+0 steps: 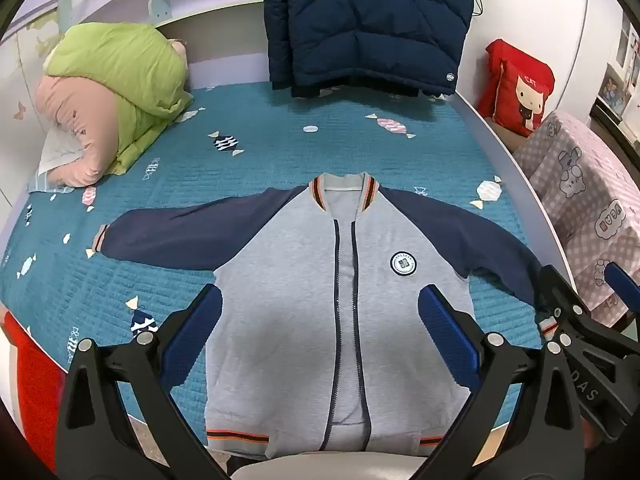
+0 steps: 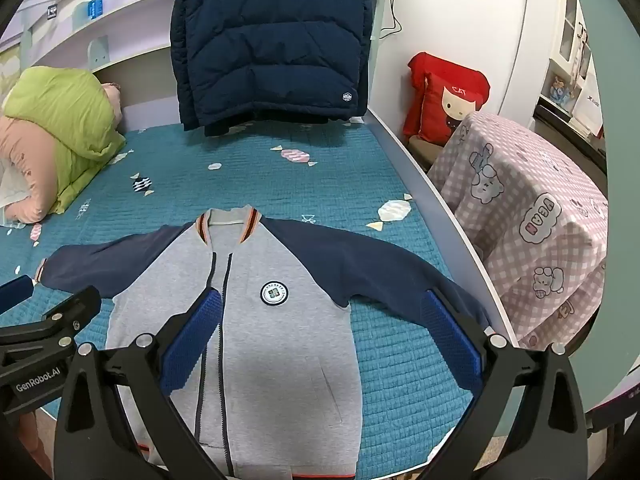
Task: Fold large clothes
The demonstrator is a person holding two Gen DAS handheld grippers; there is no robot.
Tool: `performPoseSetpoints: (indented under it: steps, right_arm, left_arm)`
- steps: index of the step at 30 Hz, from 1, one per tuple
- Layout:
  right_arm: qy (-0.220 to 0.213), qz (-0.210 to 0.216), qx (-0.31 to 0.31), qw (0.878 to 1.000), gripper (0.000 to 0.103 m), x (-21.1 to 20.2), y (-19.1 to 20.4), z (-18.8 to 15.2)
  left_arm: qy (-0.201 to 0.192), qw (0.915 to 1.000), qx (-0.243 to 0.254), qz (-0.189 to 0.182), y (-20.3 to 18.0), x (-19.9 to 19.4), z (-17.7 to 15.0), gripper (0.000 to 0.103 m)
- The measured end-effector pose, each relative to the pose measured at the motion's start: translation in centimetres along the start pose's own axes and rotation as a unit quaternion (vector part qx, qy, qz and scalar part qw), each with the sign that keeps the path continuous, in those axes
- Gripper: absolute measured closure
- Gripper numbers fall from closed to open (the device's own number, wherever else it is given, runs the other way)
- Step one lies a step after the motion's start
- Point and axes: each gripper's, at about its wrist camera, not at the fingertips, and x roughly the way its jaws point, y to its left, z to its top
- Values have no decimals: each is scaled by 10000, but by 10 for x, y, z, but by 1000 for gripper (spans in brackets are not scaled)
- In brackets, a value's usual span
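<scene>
We hover both tools over the grey jacket (image 1: pixel 296 300), which lies face up and flat on the teal bed (image 1: pixel 280 128), collar at twelve o'clock and hem at six, the zip partly open down the middle. Its navy sleeves spread outward: the left sleeve (image 1: pixel 168 236) runs toward nine o'clock, the right sleeve (image 2: pixel 384 264) slopes toward four o'clock and reaches the bed's edge.

Our left hand-held gripper (image 1: pixel 320 344) is spread wide above the jacket's body, pinching nothing. Our right hand-held gripper (image 2: pixel 320 340) is likewise spread and empty, its pads framing the chest badge (image 2: pixel 274 293) and the right sleeve.

We judge that folding has not started: the garment is laid out and smoothed, no part turned over yet. The next move, as we read it, calls for taking a sleeve near its cuff and carrying it across the chest, with the other tool steadying the shoulder. The right cuff lies at the bed's rim, so it may need lifting clear before folding.

A dark puffer coat (image 2: pixel 272 40) hangs at twelve o'clock, well apart, and a green duvet (image 1: pixel 120 68) sits at ten o'clock; neither is in our way.
</scene>
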Motion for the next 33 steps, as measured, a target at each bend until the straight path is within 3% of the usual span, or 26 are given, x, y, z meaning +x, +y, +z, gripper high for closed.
performPoseSetpoints:
  steps: [33]
  right_arm:
    - [78,21,27,10000,7,3,1,3]
  left_arm:
    - [105,9999,46,1,-1,8,0,5]
